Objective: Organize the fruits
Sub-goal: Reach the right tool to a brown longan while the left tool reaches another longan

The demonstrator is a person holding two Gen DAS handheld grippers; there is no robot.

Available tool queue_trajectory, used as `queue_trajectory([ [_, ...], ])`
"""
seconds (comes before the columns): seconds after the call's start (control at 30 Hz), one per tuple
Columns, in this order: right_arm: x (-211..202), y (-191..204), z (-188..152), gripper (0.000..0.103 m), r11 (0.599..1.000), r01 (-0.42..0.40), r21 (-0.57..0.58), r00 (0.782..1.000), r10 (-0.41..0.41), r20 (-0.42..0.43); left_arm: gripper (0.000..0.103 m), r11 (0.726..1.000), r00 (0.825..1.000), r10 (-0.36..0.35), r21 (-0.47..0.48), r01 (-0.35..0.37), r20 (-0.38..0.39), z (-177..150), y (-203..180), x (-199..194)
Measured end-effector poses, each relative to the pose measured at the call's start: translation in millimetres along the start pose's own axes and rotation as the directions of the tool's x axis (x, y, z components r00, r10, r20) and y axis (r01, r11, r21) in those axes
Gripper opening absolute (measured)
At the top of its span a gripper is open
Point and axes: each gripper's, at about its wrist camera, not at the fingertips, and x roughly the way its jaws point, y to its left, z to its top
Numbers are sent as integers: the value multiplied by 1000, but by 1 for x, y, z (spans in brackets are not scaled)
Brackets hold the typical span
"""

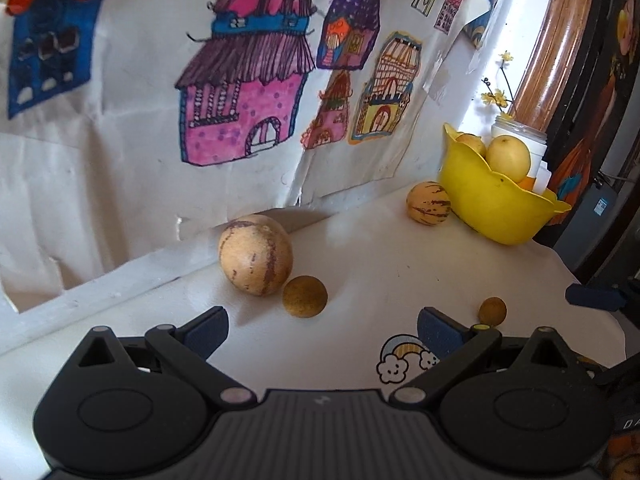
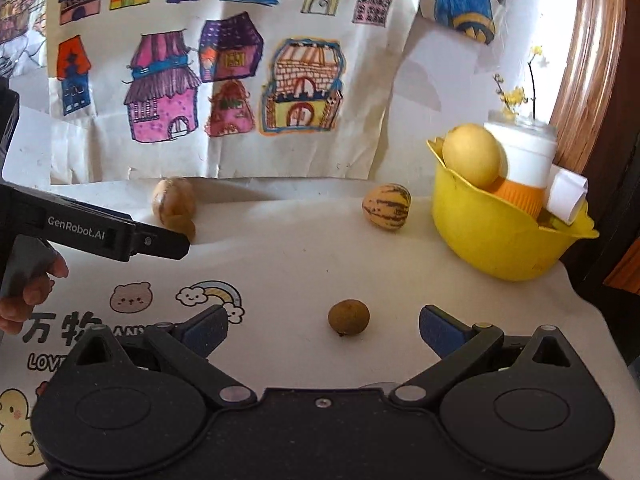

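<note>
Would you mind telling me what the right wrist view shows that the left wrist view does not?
Only the right wrist view shows the bear sticker, the duck sticker and a hand holding the left claw. Only the left wrist view shows a second pale fruit in the bowl. Both show the bowl, two striped melons, two brown fruits and the rainbow sticker.

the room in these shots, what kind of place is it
Probably a home, likely a family one: hand-coloured children's house drawings cover the wall, the white table carries cartoon bear and rainbow stickers, and a yellow bowl holds fruit. Both grippers are open.
</note>
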Motion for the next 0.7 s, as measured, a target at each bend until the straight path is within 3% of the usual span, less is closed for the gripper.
queue_trajectory([
  [0.23, 5, -5, 1, 102, 1000, -16, -6, 1000, 15, -7, 103, 1000, 1000, 1, -13, -1, -4, 0, -4, 7],
  [0.5, 2, -1, 14, 102, 997, -16, -77, 1000, 16, 0, 100, 996, 1000, 7, -92, -5, 20, 2, 0, 9],
  [0.7, 0, -3, 33, 102, 995, 3, -100, 1000, -2, 9, 100, 997, 1000, 5, -78, -3, 30, -2, 6, 4],
])
